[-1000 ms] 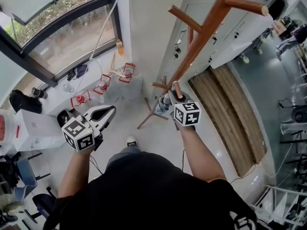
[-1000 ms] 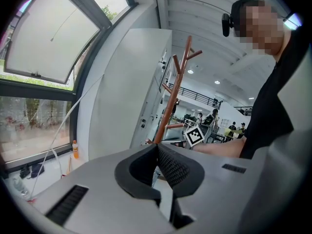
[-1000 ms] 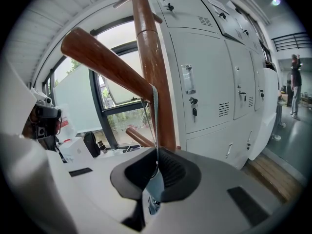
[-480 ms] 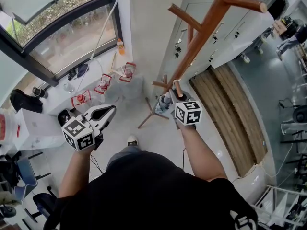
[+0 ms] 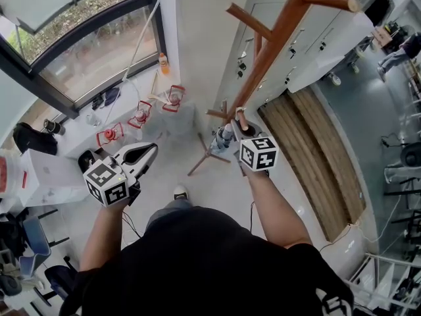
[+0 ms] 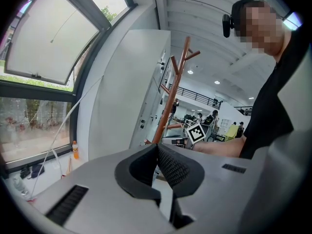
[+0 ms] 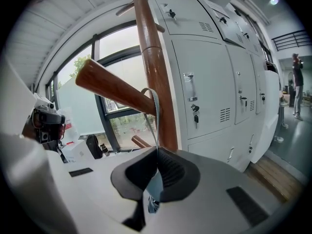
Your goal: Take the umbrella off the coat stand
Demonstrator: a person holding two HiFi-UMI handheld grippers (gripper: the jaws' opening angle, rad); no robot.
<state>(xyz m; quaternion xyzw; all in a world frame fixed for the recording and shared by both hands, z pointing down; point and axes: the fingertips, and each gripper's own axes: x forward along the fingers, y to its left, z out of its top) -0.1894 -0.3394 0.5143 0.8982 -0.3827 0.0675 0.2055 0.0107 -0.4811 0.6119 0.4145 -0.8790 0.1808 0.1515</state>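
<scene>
Peg (image 7: 114,89) and post (image 7: 156,72) stand just ahead; lockers (image 7: 214,77) behind.

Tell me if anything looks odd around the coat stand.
Nothing stands out: the brown wooden coat stand looks intact, and the thin grey umbrella strap loops over its peg, pinched in the right gripper.

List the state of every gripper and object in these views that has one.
left gripper: jaws shut, empty, held away from the stand.
right gripper: jaws shut on the umbrella strap.
umbrella strap: looped over a peg, running down into the jaws.
umbrella: folded, hanging at the stand.
coat stand: upright.
window: sash tilted open.
locker doors: shut.
</scene>
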